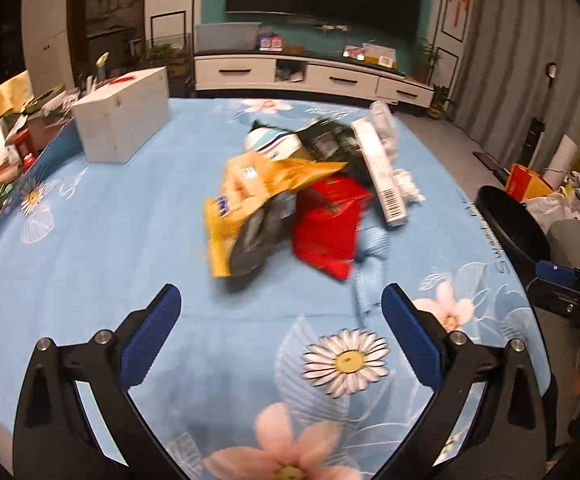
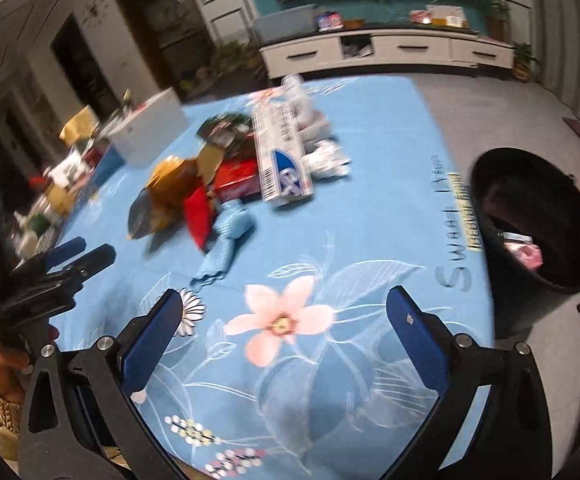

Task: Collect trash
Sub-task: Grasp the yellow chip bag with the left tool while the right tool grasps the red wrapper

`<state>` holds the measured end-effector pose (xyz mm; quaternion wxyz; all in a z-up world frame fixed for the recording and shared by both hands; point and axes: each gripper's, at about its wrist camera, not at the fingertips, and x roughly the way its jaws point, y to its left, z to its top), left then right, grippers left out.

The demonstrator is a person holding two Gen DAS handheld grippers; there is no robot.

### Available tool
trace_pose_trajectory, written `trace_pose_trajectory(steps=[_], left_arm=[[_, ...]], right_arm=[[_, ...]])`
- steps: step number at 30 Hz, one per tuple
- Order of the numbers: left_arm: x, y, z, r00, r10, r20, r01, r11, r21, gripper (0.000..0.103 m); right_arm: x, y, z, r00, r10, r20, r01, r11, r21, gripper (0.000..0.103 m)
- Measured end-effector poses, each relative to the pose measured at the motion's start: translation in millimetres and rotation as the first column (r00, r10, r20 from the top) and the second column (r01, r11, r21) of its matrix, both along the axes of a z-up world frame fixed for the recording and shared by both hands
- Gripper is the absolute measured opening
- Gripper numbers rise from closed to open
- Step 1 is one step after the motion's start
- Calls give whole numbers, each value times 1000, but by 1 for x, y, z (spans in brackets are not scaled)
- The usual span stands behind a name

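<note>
Trash pile [image 1: 302,192]: wrappers and packets heaped together on the blue flowered tablecloth [image 1: 102,240], straight ahead of the left gripper [image 1: 280,312] and ahead and to the left of the right gripper [image 2: 284,316]; neither touches it.
Yellow snack bag [image 1: 250,200]: nearest the left gripper, lying flat with its long axis running away from the claw and tilted to the right; its torn, silver-lined mouth faces the claw.
Red packet [image 1: 326,224]: just right of the yellow bag, overlapping it.
White carton [image 2: 284,156]: long axis points away from both claws, printed end nearer them.
Blue cloth twist [image 2: 226,240]: trails from the pile toward the right gripper.
Left gripper: fingers wide apart, holding nothing, apparently lined up to reach for the pile.
Right gripper: fingers wide apart, empty.
Black bin [image 2: 538,216]: off the table edge, to the right of the right gripper, tipped so its mouth faces the table, probably to make dropping trash in easy; something pink lies inside.
White box [image 1: 122,120]: far left of the pile, apart from it.
</note>
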<state>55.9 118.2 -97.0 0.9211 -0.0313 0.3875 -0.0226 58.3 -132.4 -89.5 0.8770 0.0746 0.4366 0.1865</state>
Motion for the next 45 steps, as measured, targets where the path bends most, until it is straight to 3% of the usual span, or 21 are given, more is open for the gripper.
trace_pose_trajectory(steps=[9, 21, 24, 26, 30, 32, 34, 38, 40, 45], left_arm=[[25, 17, -19, 1000, 23, -13, -24, 999, -32, 100], [71, 28, -45, 999, 16, -42, -17, 999, -27, 100], [79, 29, -48, 999, 8, -44, -9, 1000, -22, 98], [83, 30, -50, 999, 10, -47, -11, 1000, -15, 87], [88, 34, -54, 998, -8, -54, 6, 1000, -24, 77], [89, 34, -55, 998, -17, -58, 15, 999, -32, 59], [89, 34, -55, 998, -25, -58, 22, 999, -44, 49], [85, 34, -53, 998, -39, -50, 36, 998, -52, 32], [82, 32, -52, 998, -45, -45, 43, 998, -55, 24], [72, 28, -47, 998, -60, -36, 57, 995, -80, 20]], right_arm=[[32, 52, -12, 995, 102, -14, -102, 994, 50, 100], [76, 88, -24, 990, 140, -10, -138, 983, 120, 99], [87, 95, -28, 989, 146, -11, -144, 981, 132, 88], [95, 101, -30, 988, 151, -15, -148, 980, 134, 80], [106, 116, -34, 983, 182, -13, -179, 976, 125, 66], [108, 123, -35, 981, 195, -14, -192, 975, 108, 55], [108, 130, -37, 978, 210, -14, -208, 974, 93, 43], [106, 134, -40, 976, 218, -17, -217, 974, 69, 27], [105, 132, -40, 979, 206, -17, -204, 977, 61, 9], [100, 124, -33, 979, 204, -1, -203, 974, 100, 3]])
